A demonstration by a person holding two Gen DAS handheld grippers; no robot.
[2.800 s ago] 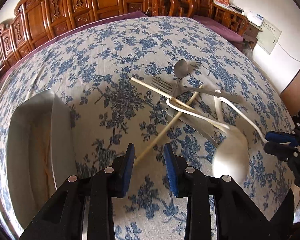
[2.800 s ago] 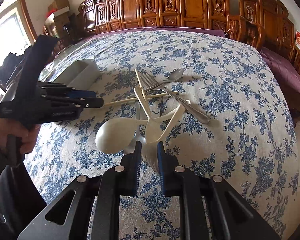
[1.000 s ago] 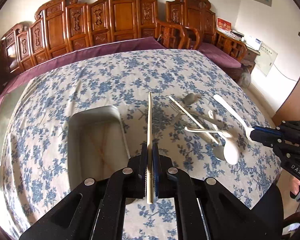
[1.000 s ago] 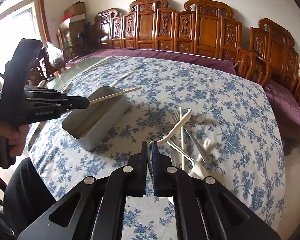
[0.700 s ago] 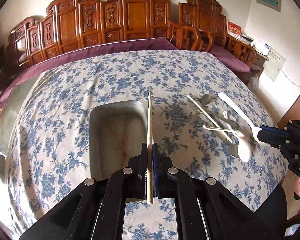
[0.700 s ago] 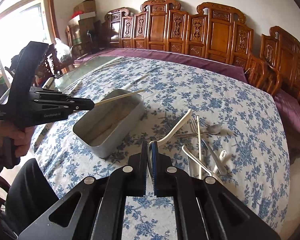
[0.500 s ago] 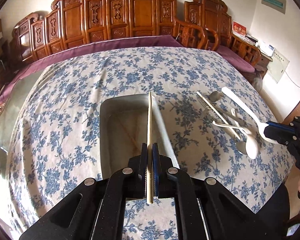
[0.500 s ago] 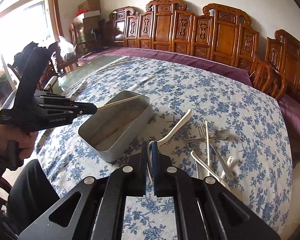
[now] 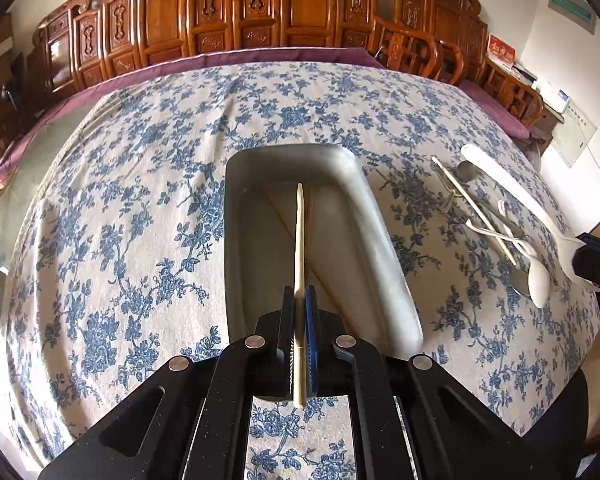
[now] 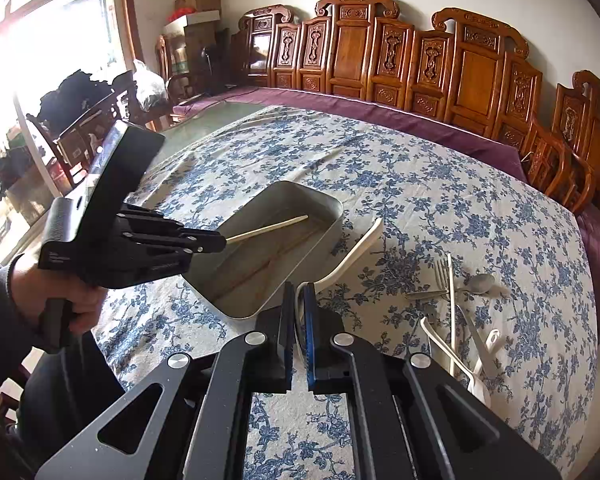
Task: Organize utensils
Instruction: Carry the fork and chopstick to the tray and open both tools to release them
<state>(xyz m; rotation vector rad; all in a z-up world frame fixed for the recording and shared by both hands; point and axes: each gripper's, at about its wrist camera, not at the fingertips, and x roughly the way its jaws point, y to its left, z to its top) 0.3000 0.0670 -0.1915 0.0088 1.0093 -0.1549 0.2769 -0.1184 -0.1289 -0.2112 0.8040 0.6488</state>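
A row of carved wooden chairs (image 9: 260, 12) lines the wall behind a table (image 9: 140, 200) spread with a blue-flowered cloth, on which a grey metal tray (image 9: 372, 216) sits. The left gripper (image 9: 300, 308) has its fingers closed tight on a pale chopstick (image 9: 299, 240), which points forward and down over the inside of the tray; its tip hangs above the tray floor, where another thin stick seems to lie, though the glare makes that hard to confirm. A hand (image 10: 56, 300) in a dark sleeve holds this gripper's handle. The right gripper (image 10: 298, 304) has its fingers pressed together on the bowl end of a white plastic spoon (image 10: 352, 252), whose handle slants up toward the near right corner of the tray without touching it. To the right on the cloth lies the remaining pile of utensils (image 10: 456, 320): a metal fork, a metal spoon, a second chopstick and white plastic pieces, crossed over one another.
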